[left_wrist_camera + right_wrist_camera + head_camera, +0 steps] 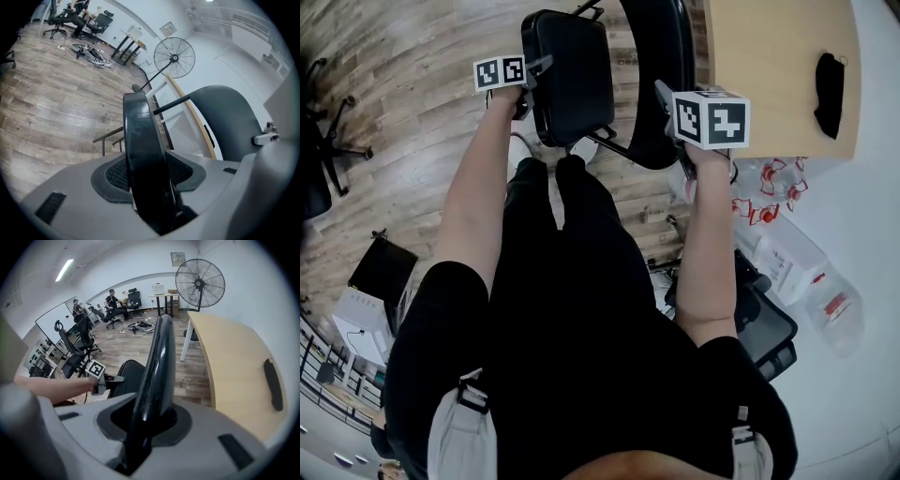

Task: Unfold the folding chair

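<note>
Chair [609,141], one; left hand-held gripper [542,67] clamps seat [572,80]; right hand-held gripper [666,96], backrest [656,47].

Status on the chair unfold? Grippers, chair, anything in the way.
Left gripper shut on seat edge; right gripper shut on backrest edge. Seat spread apart from backrest. Wooden table close beside backrest.

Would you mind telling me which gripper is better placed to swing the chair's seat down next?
Left, probably: the left gripper is shut on the edge of the seat, while the right gripper clamps the backrest, steadying it.
</note>
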`<state>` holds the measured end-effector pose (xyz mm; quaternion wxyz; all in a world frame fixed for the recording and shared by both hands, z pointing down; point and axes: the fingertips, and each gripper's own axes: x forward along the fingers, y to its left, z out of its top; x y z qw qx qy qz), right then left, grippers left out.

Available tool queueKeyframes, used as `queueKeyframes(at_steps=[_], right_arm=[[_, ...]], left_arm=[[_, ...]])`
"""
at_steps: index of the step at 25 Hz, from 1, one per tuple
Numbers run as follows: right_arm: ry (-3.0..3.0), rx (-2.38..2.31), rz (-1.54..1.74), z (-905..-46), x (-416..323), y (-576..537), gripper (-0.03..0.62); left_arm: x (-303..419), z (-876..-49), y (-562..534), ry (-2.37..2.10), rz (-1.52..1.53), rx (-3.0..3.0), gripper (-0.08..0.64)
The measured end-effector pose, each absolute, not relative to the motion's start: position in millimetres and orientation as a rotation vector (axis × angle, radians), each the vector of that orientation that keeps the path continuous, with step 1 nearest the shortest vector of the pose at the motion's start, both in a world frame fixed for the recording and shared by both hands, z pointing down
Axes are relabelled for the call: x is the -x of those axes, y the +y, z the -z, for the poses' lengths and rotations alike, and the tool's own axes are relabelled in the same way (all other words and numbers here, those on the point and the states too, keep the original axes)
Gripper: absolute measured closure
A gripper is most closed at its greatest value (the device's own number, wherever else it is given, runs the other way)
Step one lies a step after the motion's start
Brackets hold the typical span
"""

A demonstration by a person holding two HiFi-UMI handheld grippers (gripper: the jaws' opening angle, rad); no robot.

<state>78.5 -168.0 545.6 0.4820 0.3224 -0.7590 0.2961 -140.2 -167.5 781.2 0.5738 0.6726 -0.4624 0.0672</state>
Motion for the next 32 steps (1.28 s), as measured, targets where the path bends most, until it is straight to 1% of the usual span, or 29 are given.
queueKeyframes(at_steps=[4,9,13,28,32], right_arm=[[-1.829,-0.790,-0.715,-551,-72,-163,0.526],[-1.826,-0.803,-0.691,-554,-41,-154,0.526],[-1.807,-0.827,-0.681,-560,-31,-149,0.526],[-1.802,-0.836,-0.763,-593,-28,-153,0.526],[-1.836,-0.824,-0.789,-599,-32,-154,0.529]], left_arm=[[153,-791,-159,-1.053,-0.124,-1.580,0.350],[181,-805,-150,-1.021,-0.068,-1.607,0.350],[197,-817,-141,-0.995,-0.030,-1.612,0.350],[253,-879,-120,-0.870,0.055,-1.602,0.341],[258,-889,-118,-0.851,0.093,-1.609,0.341]])
